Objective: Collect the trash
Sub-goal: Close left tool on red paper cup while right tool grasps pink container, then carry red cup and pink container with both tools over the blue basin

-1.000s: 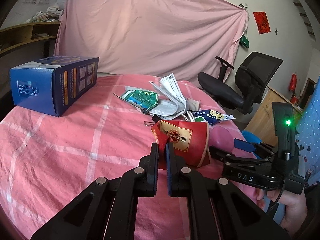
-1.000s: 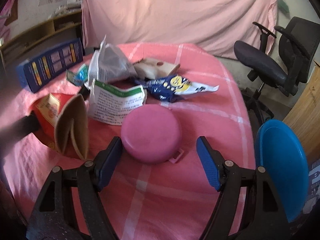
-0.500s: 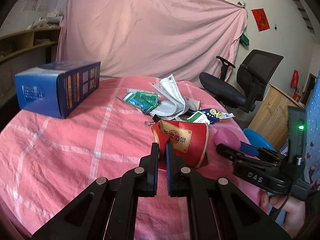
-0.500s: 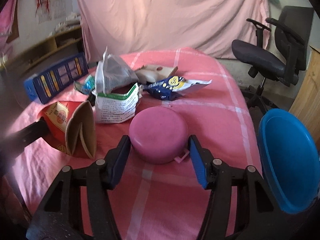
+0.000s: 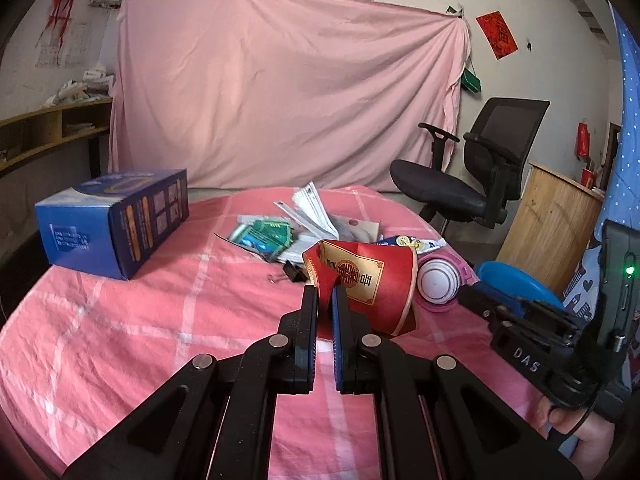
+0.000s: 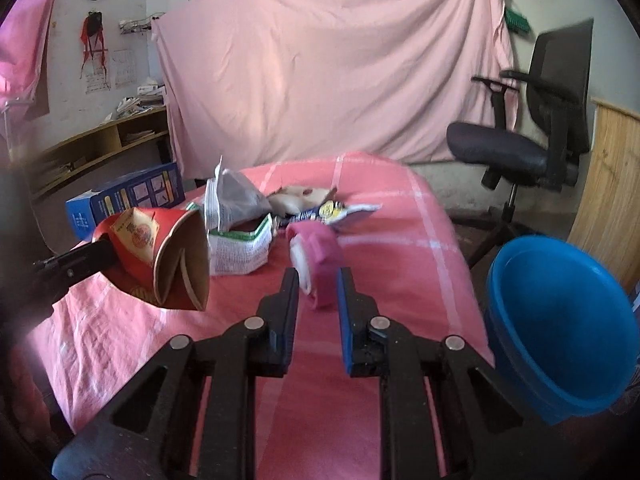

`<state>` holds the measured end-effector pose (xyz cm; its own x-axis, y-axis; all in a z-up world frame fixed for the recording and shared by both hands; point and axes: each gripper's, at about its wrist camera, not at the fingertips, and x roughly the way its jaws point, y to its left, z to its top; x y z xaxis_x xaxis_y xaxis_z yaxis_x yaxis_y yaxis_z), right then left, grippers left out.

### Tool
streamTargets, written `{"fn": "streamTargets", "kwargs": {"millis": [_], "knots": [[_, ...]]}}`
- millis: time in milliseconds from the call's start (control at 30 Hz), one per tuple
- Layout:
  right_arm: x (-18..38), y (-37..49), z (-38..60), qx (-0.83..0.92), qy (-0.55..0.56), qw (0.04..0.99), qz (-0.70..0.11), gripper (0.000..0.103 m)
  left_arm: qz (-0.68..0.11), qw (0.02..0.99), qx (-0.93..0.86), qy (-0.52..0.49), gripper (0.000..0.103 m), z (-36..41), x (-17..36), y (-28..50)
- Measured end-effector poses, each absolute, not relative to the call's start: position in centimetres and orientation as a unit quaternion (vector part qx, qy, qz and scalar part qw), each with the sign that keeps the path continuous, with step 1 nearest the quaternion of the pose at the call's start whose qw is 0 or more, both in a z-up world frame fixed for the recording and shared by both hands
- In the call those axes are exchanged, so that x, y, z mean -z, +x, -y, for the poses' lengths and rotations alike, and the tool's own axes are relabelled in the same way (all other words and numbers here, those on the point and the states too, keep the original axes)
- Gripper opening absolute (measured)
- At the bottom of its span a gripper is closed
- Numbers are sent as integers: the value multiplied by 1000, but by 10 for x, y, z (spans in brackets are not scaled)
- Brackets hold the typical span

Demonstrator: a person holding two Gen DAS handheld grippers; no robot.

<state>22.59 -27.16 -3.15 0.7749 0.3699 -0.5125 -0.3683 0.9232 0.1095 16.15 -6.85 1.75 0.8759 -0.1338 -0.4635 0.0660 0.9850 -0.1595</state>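
Observation:
My left gripper (image 5: 325,292) is shut on the rim of a crushed red paper cup (image 5: 368,276) and holds it above the pink tablecloth; the cup also shows in the right wrist view (image 6: 160,256). My right gripper (image 6: 318,276) is shut on a pink round lid (image 6: 318,260), tipped on edge and lifted; it shows in the left wrist view (image 5: 438,280) with its white underside. More trash lies on the table: a white and green packet (image 6: 240,248), a blue snack wrapper (image 6: 332,212), green wrappers (image 5: 264,236).
A blue box (image 5: 116,220) stands at the table's left. A blue bowl (image 6: 560,328) sits off the table's right edge. A black office chair (image 5: 472,184) and a wooden cabinet (image 5: 548,224) stand beyond. A binder clip (image 5: 292,274) lies near the cup.
My right gripper closed on the pink lid, lifted it and tipped it on edge. My left gripper raised the red cup off the cloth.

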Motion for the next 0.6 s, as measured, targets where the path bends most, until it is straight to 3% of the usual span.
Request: {"fn": "streamTargets", "kwargs": {"millis": [167,333,533,567,600], "knots": [[35,226,272,-195,-1,939,-283,53,-269,960,32,-73,5,63,-7,166],[37,231,274,-194,7,936,-294,80,-278,957,25,-84,5,55,0,166],[37,249,277,-196,17,927,-319,80,-283,955,31,-86,5,53,4,168],[39,250,277,-195,18,926,-323,78,-284,954,32,-87,5,53,5,169],[40,251,277,-194,17,925,-326,68,-285,954,32,-87,5,52,5,169]]}}
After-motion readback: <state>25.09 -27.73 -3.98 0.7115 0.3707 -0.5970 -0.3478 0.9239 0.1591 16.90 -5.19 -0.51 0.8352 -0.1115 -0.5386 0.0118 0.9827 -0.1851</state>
